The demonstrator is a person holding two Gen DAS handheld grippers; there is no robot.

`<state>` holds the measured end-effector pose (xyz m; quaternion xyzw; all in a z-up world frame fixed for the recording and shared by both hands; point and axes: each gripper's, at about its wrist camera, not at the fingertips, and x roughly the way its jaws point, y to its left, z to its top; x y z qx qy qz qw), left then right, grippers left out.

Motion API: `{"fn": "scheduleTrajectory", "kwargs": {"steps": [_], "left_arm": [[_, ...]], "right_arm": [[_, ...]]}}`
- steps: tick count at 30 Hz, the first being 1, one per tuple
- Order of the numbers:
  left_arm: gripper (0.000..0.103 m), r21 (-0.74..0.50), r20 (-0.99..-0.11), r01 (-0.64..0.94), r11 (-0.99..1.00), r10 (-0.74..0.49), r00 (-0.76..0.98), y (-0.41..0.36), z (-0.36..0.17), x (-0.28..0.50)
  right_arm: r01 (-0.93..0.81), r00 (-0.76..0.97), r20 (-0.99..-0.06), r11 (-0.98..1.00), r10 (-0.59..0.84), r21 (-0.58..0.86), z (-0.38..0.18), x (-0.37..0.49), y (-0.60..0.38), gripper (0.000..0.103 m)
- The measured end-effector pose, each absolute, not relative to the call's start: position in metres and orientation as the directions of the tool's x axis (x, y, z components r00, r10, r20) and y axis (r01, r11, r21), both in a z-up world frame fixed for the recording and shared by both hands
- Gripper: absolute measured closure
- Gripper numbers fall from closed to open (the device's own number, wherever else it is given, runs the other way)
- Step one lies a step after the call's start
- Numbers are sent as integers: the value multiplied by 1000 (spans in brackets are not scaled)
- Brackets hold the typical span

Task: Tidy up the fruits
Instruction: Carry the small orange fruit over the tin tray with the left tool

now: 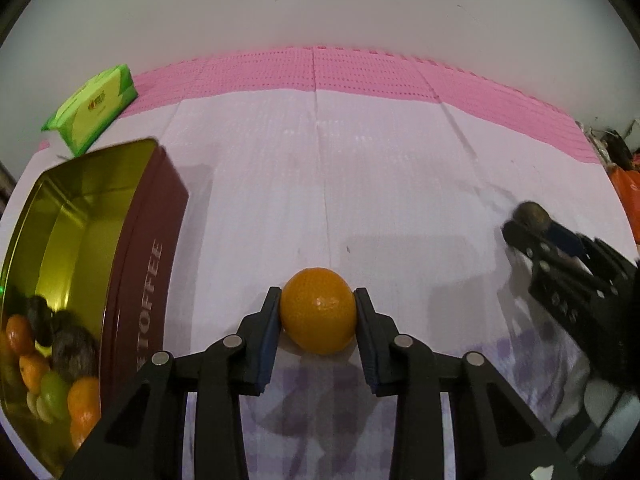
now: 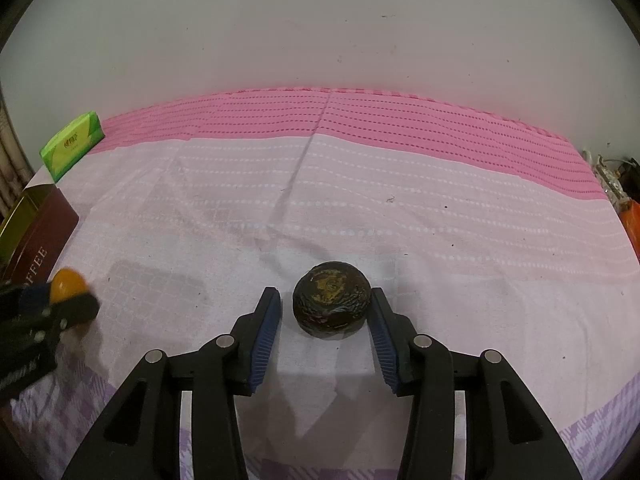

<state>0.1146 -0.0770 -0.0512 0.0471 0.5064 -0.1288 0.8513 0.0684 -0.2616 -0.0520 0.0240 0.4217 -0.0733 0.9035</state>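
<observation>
Presently listed: left tool (image 1: 318, 312), pitched steeply downward over the pink-and-white cloth (image 1: 400, 184), its two blue-padded jaws clamped on a small orange (image 1: 318, 316), one pad against each flank of the fruit. The orange is near-round, so no long axis can be told; a glossy dimple faces the camera. It sits just above the cloth, to the right of an open maroon toffee tin (image 1: 148, 264) with a gold interior, which already contains several oranges, green grapes and dark wrinkled fruits. Right tool (image 2: 325, 306), likewise angled downward, jaws standing apart around a dark wrinkled fruit (image 2: 331, 299) that rests on the cloth; a gap shows at the left pad, while the right pad lies just beside or touching the skin, which of the two cannot be told. This fruit is squat and rounded, its broad yellowish-scarred face turned upward and toward the camera. A green tissue pack (image 1: 94, 110) lies beyond the tin at the far left, near the wall (image 1: 320, 8).
</observation>
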Motion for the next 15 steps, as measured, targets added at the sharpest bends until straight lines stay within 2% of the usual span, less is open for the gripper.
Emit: {"fn": "scheduleTrajectory", "kwargs": {"steps": [15], "left_arm": [[71,-39,-865,280,959,-173,470,-63,-38,82]], "right_arm": [[153,634,-765,988,-113,-20,-52,69,-261,56]]}}
